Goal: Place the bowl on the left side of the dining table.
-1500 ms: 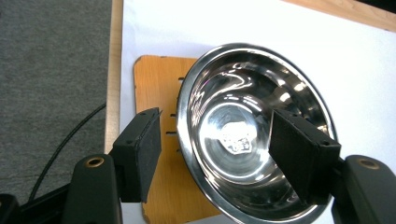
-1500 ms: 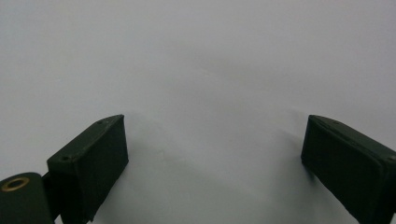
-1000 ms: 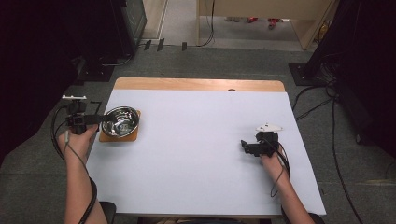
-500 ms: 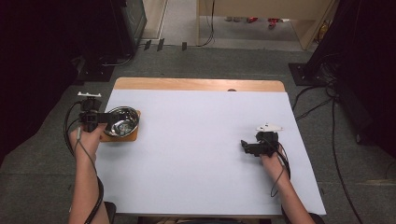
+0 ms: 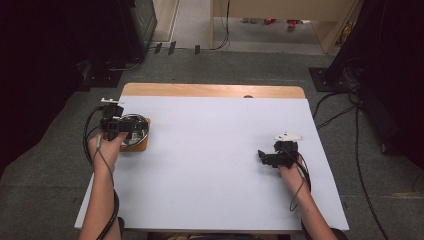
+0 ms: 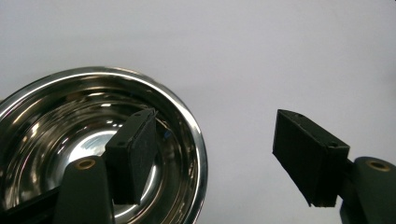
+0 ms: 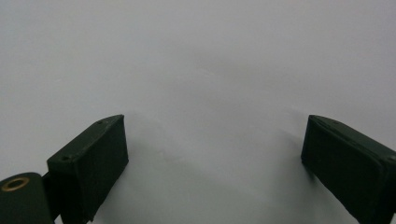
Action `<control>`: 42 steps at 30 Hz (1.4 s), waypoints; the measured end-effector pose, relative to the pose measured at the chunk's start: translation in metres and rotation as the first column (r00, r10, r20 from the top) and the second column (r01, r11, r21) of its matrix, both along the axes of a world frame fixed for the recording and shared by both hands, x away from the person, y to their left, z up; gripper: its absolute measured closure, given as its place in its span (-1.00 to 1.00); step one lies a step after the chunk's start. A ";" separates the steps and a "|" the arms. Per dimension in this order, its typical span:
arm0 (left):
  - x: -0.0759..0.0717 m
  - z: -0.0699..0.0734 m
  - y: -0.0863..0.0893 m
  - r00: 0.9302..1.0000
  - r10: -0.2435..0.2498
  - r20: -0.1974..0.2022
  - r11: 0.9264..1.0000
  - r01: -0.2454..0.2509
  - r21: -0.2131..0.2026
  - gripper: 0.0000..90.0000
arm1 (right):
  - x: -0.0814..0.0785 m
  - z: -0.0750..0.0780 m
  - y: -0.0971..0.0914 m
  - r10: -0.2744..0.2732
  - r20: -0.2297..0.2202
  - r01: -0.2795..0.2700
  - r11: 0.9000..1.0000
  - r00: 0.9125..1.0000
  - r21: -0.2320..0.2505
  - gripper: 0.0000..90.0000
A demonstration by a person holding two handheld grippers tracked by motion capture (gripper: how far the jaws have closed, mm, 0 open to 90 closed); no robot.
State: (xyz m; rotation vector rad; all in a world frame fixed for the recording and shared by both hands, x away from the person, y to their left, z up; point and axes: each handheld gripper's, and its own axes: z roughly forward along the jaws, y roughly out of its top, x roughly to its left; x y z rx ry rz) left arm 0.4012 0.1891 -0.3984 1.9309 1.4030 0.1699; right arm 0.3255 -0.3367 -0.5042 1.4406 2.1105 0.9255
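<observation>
Here, left gripper (image 6: 219, 158) jaws astride steel bowl (image 6: 70, 126) rim, spread

White-topped bench (image 5: 215, 165) fills the centre, with a bare wooden strip (image 5: 210, 90) along its far edge at 12 o'clock. Grey carpet floor (image 5: 60, 150) all round. Dark cabinet or equipment (image 5: 135, 20) at 11 o'clock, very dim there and down the 9 o'clock side. Light wood furniture (image 5: 280, 9) at 12 to 1 o'clock, a black cable (image 5: 226, 30) hanging beside it. More black cables (image 5: 350, 107) trail over the carpet at 3 o'clock, next to a dark stand or drape (image 5: 385, 60) at 2 o'clock. Even overhead light, soft shadows on the bench.
</observation>
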 end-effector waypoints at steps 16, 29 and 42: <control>0.005 -0.015 -0.041 0.993 -0.118 -0.028 0.993 0.118 -0.014 -0.36 | 0.000 0.000 0.000 0.000 0.000 0.000 1.000 1.000 0.000 -0.85; 0.005 -0.030 -0.076 0.980 -0.197 -0.041 0.980 0.196 -0.019 -0.37 | 0.000 0.000 0.000 0.001 0.001 -0.001 1.000 1.000 -0.001 -0.85; 0.001 -0.045 -0.109 0.964 -0.266 -0.031 0.964 0.266 0.007 -0.40 | 0.000 0.000 0.000 0.001 0.001 -0.001 1.000 1.000 -0.001 -0.85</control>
